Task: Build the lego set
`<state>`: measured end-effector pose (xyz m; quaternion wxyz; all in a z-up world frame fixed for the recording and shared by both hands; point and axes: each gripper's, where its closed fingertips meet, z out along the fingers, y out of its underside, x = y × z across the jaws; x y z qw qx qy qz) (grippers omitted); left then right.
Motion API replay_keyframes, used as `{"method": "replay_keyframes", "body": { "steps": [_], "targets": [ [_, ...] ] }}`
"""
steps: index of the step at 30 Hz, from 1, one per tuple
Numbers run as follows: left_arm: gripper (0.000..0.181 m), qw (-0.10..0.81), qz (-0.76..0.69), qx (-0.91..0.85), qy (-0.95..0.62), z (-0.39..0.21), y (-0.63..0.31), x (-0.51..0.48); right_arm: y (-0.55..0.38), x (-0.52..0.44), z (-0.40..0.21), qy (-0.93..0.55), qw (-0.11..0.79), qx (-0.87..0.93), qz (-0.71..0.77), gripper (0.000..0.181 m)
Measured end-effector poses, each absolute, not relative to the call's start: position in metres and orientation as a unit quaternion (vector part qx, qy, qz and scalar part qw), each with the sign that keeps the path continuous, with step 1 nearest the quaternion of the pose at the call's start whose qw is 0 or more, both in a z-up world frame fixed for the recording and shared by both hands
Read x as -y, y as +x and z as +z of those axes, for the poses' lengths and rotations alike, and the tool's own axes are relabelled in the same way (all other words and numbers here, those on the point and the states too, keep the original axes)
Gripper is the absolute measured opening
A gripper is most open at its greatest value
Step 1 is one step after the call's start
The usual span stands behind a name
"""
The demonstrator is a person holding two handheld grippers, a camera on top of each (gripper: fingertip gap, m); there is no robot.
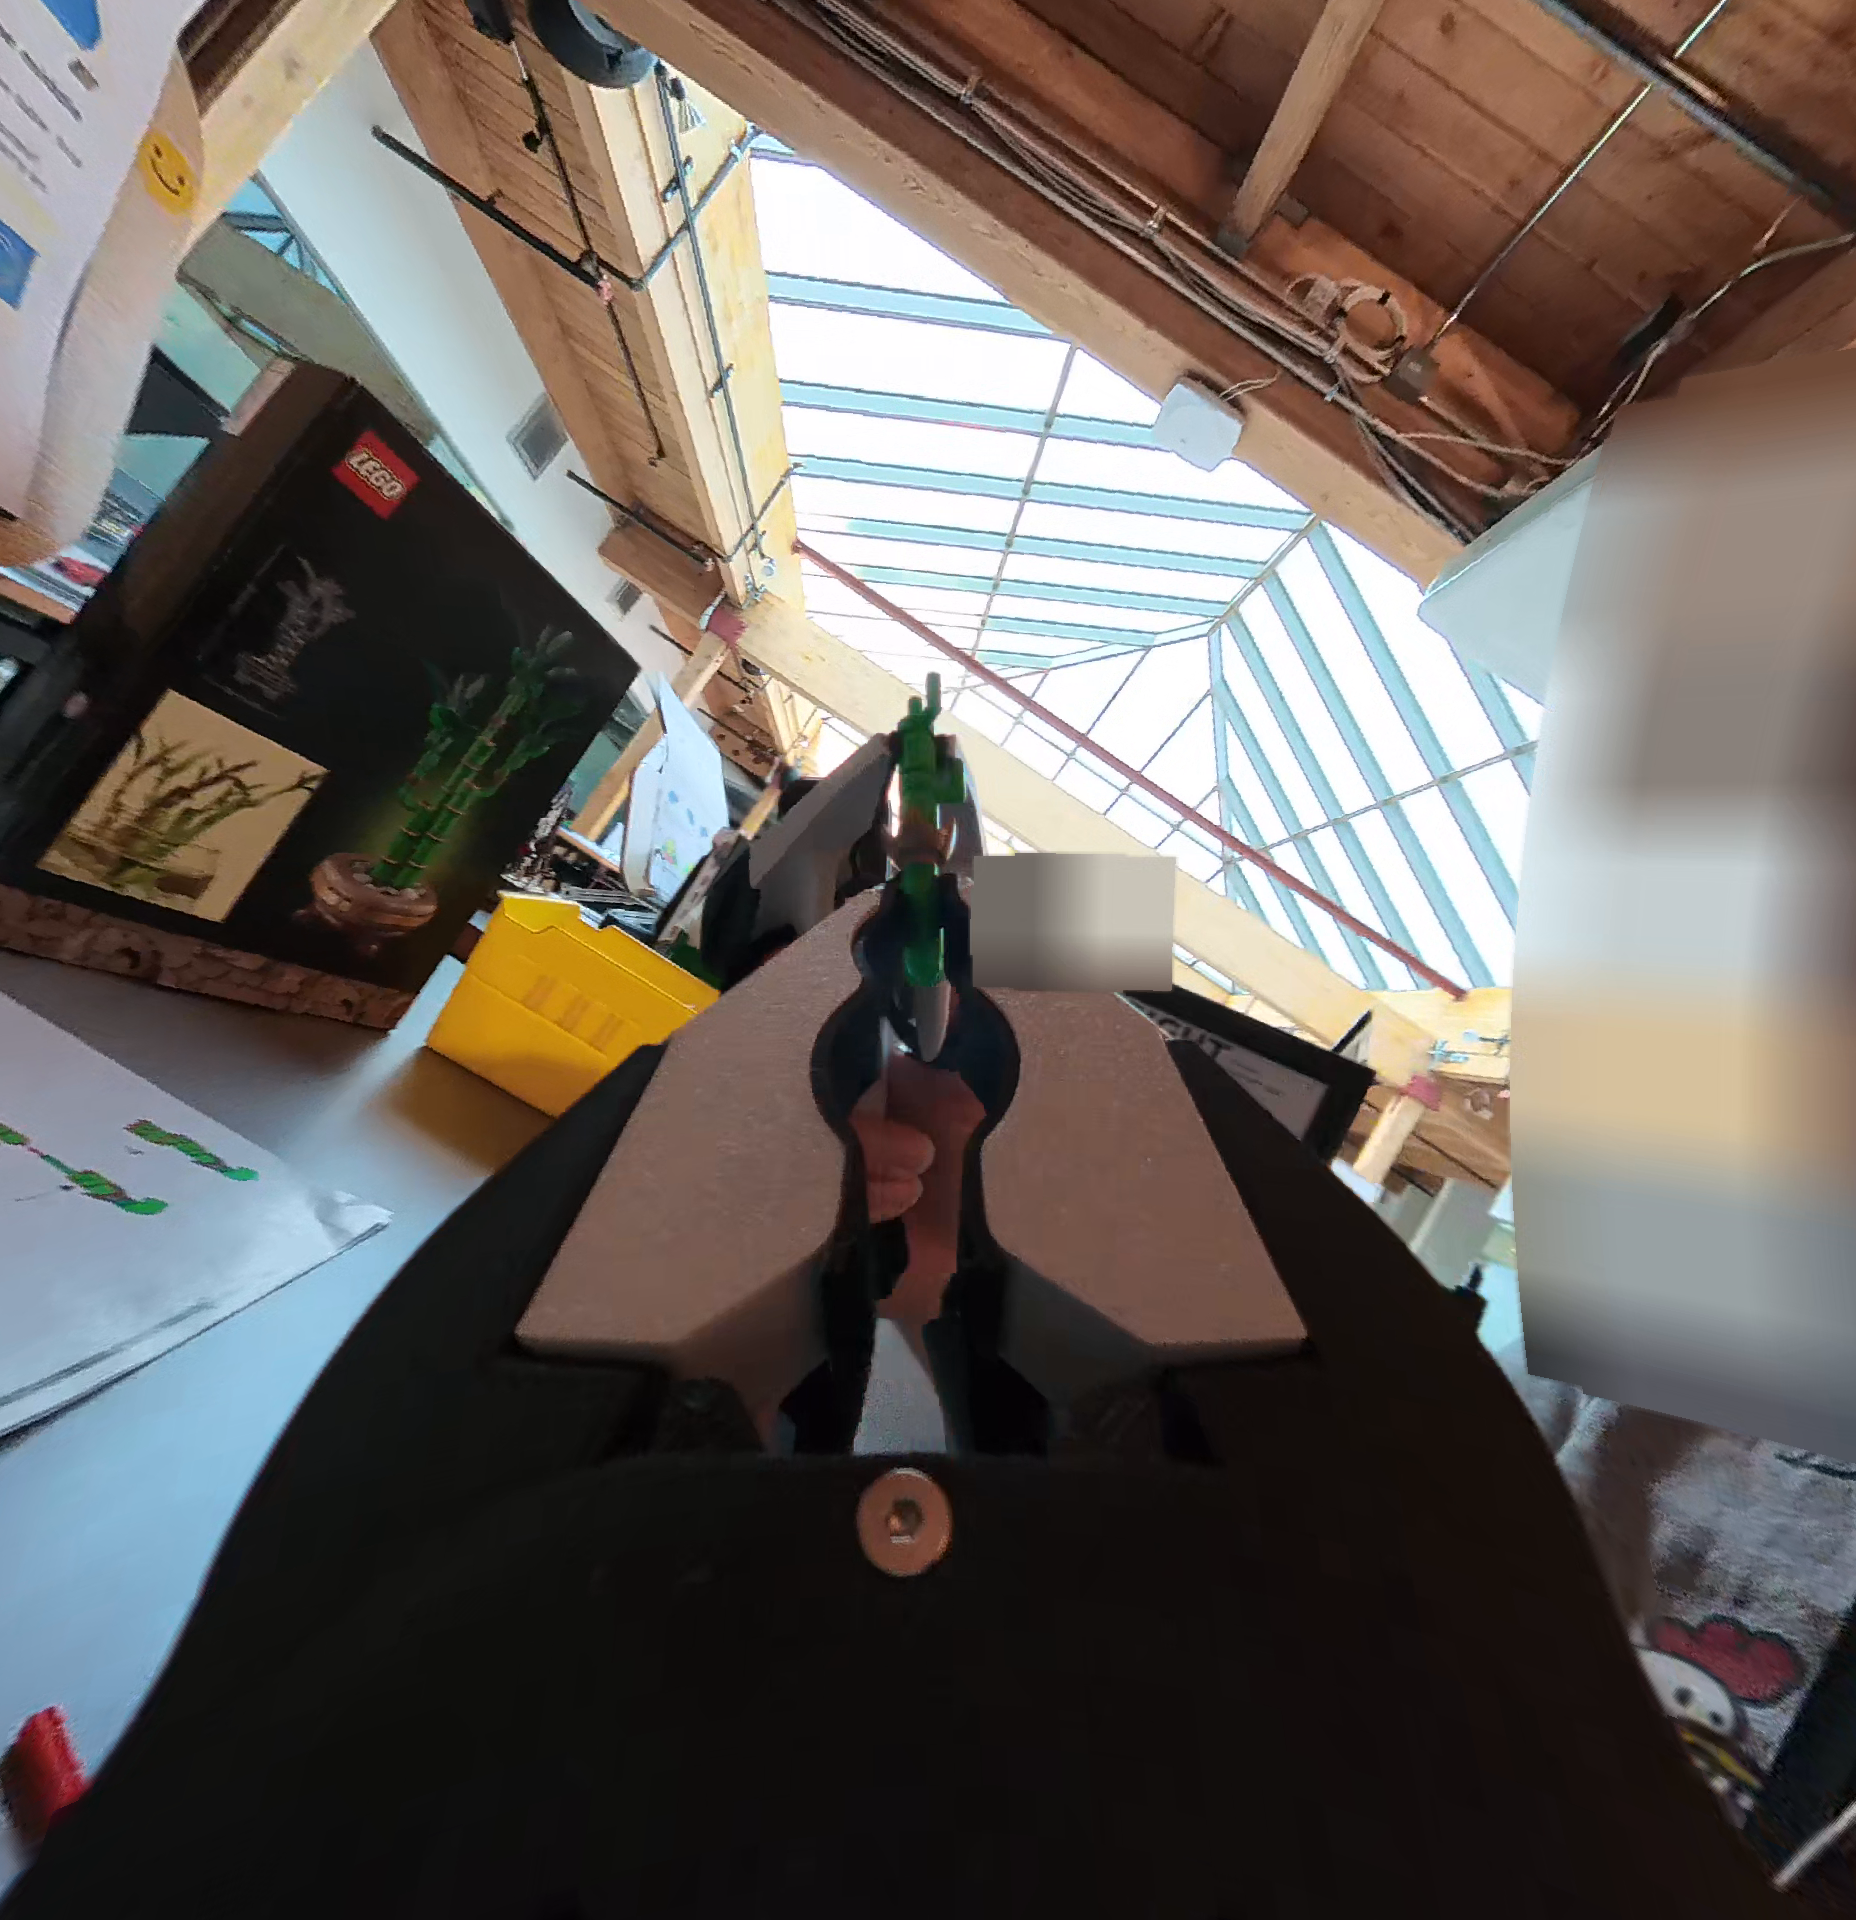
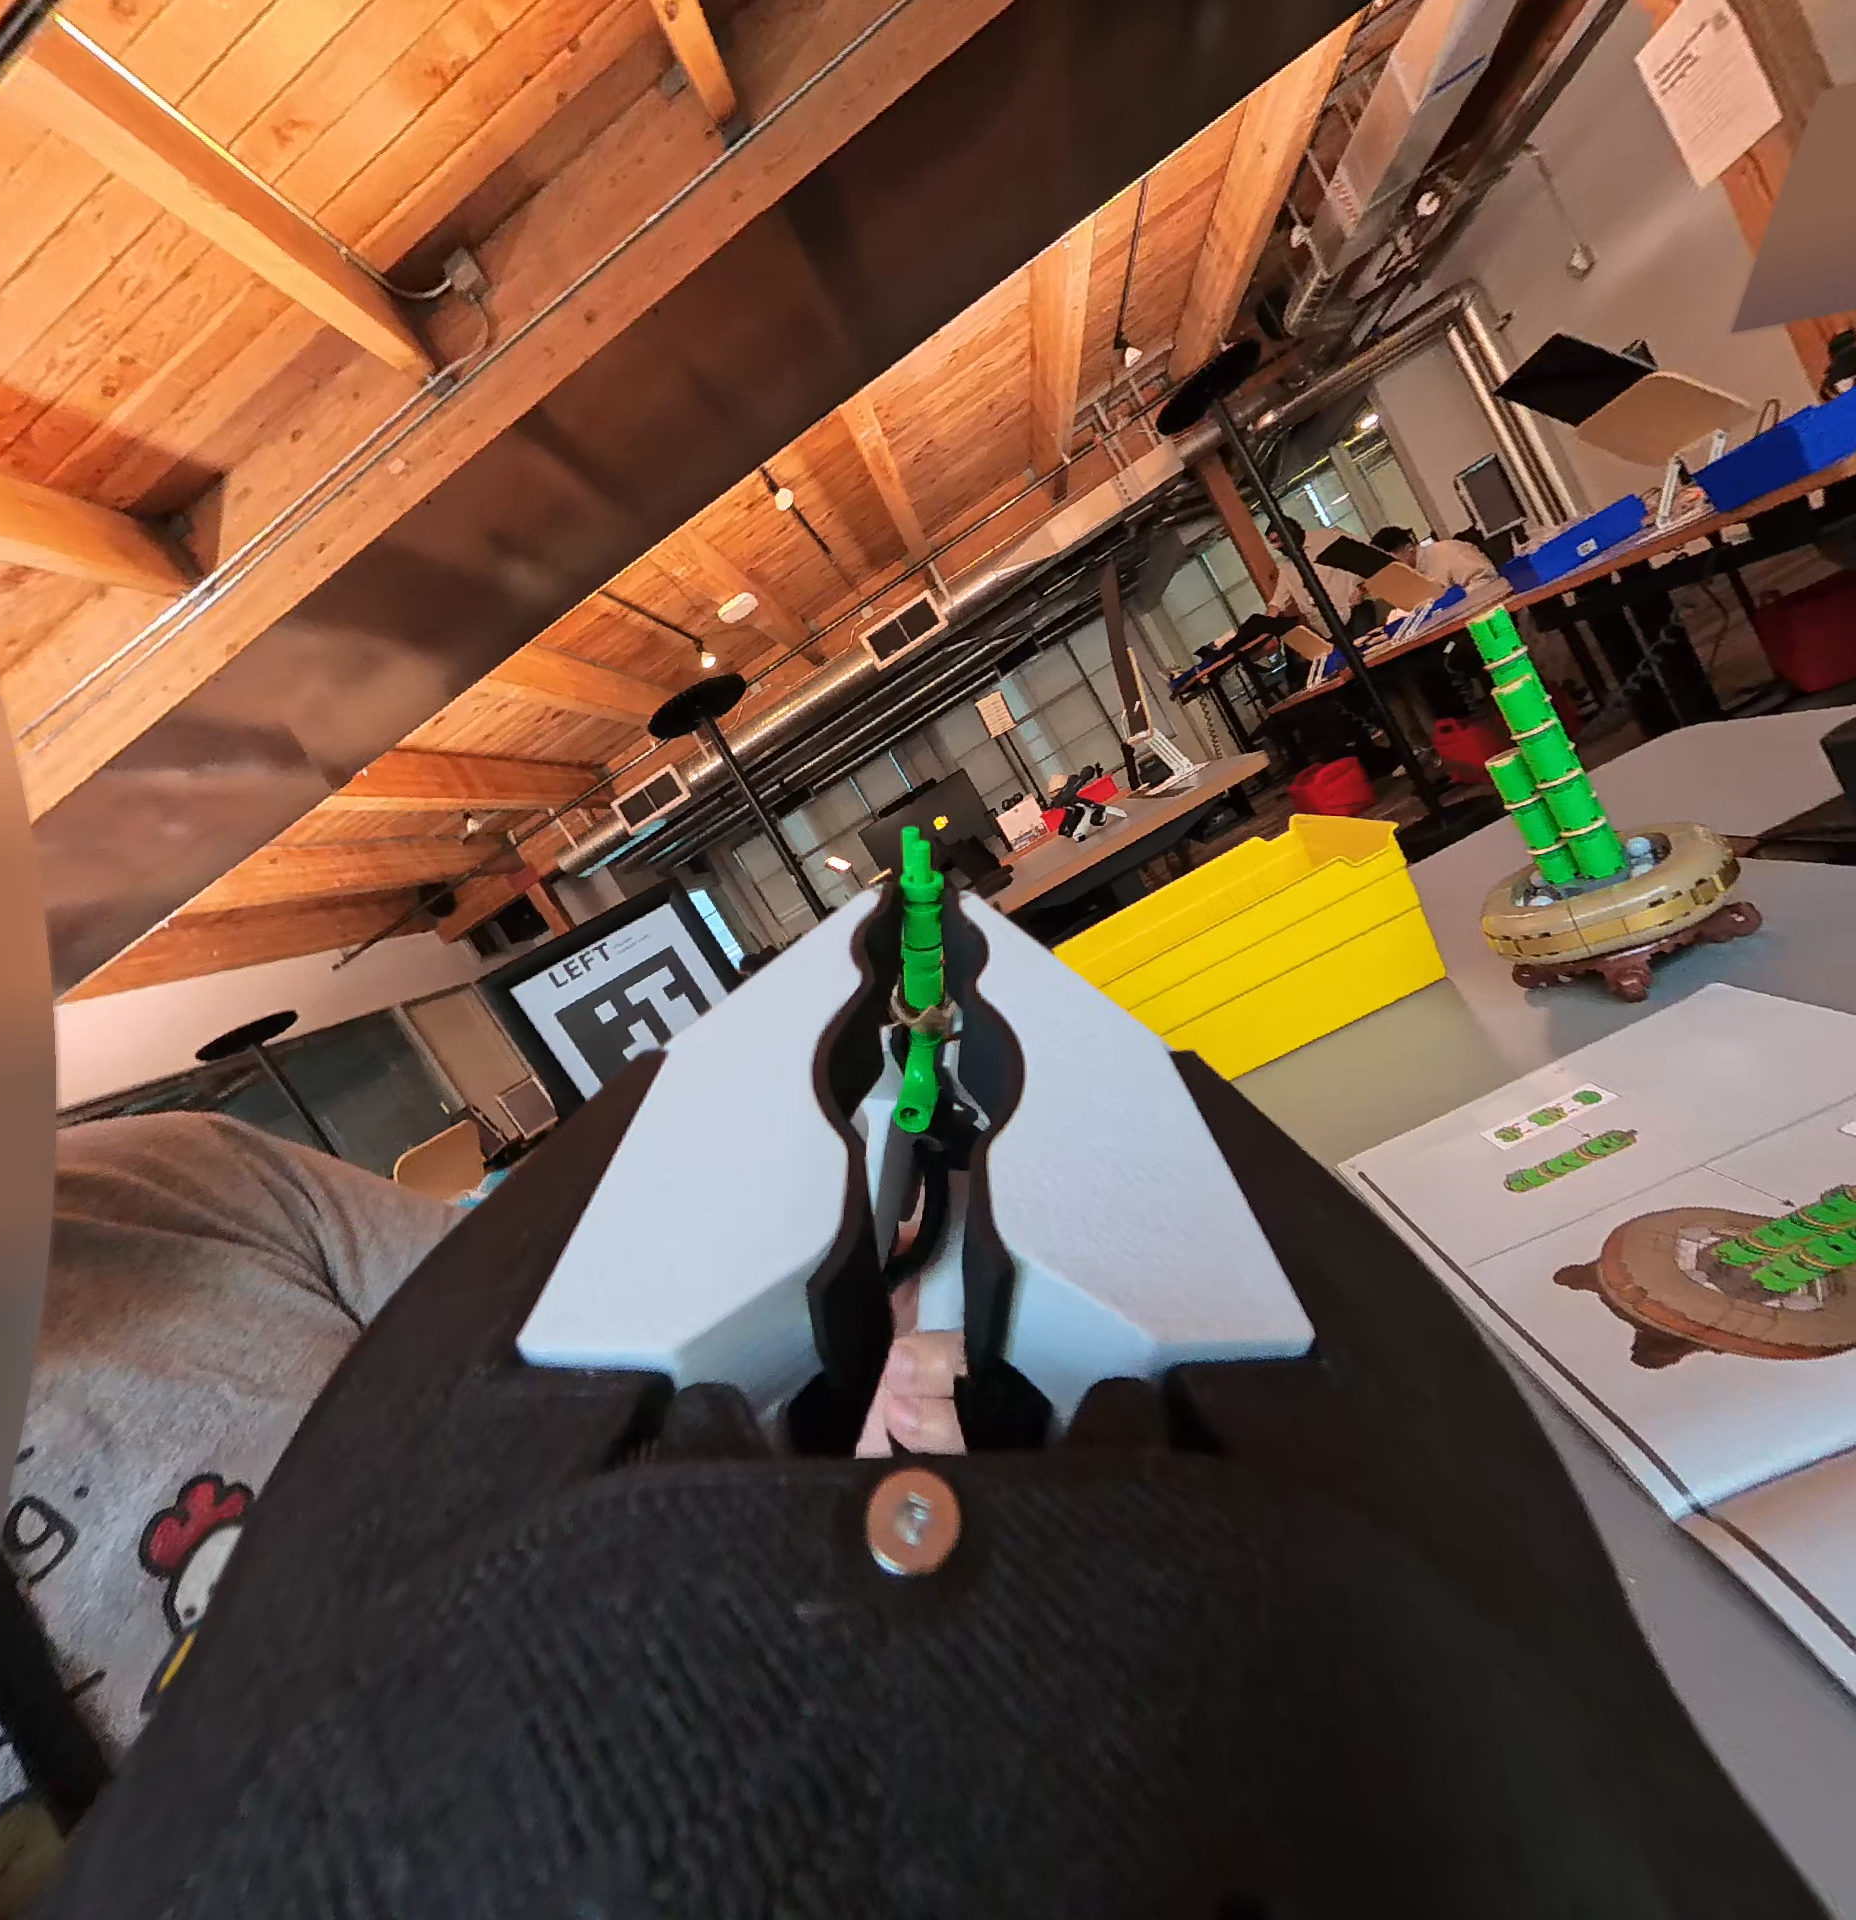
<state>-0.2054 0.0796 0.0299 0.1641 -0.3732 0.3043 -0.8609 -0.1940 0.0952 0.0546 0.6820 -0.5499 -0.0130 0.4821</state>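
Between both tools, held up off the worktop, sits a thin green stem with a tan ring near its middle. Right tool is clamped on the stem; the stem's long axis runs along the fingers, its tip poking past them. Left tool also looks pinched on a green stem, probably the same piece, with the other tool meeting it from the far side; exact contact is hard to read.

Bamboo model stands on the worktop, forward and right of the right tool, well apart, stalks upright in a tan bowl on a brown stand. Judging from that, the stem must travel right and down, so the right tool is the nearer one. Yellow bin lies between tool and model. Manual is open to the right; set box is upright at the left.

Stem's lower end is hidden inside the jaws. Blurred patches cover part of the left view.
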Motion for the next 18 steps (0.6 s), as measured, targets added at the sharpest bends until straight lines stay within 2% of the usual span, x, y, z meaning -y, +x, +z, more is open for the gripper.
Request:
{"method": "replay_keyframes", "body": {
  "steps": [9,13,15,18],
  "targets": [
    [0.005,0.184,-0.847,-0.301,-0.396,0.024,-0.202,-0.088,-0.19,-0.102,0.049,-0.565,0.686,-0.017,0.457,0.005],
    [0.013,0.16,-0.863,-0.285,-0.387,0.03,-0.204,-0.089,-0.187,-0.101,0.049,-0.562,0.684,-0.021,0.465,0.005],
    [0.035,0.149,-0.866,-0.275,-0.39,0.032,-0.203,-0.093,-0.185,-0.1,0.05,-0.561,0.684,-0.021,0.466,0.006],
    [0.038,0.153,-0.864,-0.268,-0.397,0.033,-0.205,-0.103,-0.182,-0.098,0.052,-0.558,0.685,-0.024,0.468,0.006]
  ]
}}
